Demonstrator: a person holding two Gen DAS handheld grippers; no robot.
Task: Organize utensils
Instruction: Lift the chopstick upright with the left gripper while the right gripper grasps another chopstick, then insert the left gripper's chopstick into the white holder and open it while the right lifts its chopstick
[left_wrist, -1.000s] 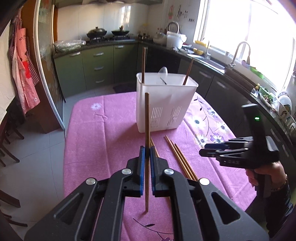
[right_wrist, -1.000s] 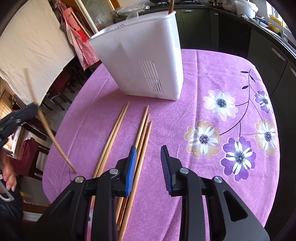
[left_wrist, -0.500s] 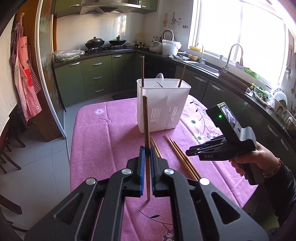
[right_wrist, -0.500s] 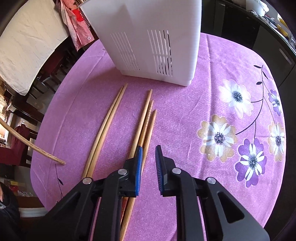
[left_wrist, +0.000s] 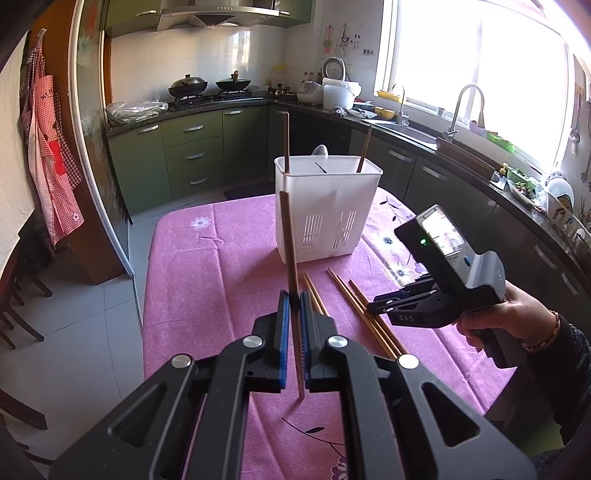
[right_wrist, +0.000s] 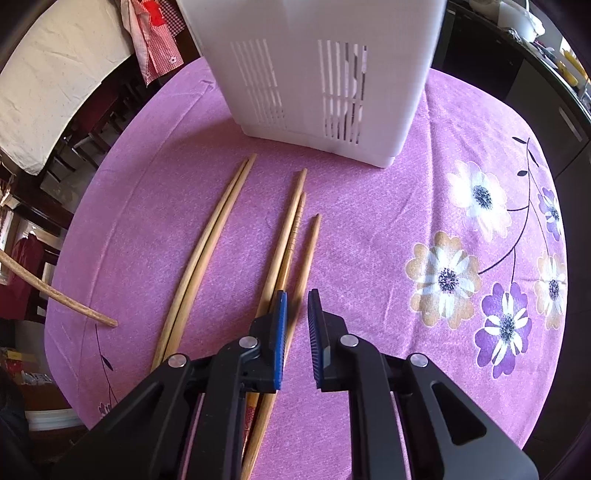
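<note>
The left gripper (left_wrist: 294, 306) is clenched on one dark chopstick (left_wrist: 289, 251), which stands nearly upright between its blue pads; beyond the jaws stands the white utensil holder (left_wrist: 327, 206) on the pink tablecloth (left_wrist: 207, 280). Only this view shows the holder's open top, with two chopsticks and a spoon inside. The right gripper (right_wrist: 296, 308) has just been closing; its narrow jaws are not yet pressing anything. Only its view shows the five loose chopsticks (right_wrist: 291, 229) clearly: one runs under the gap, two just left, two further left.
</note>
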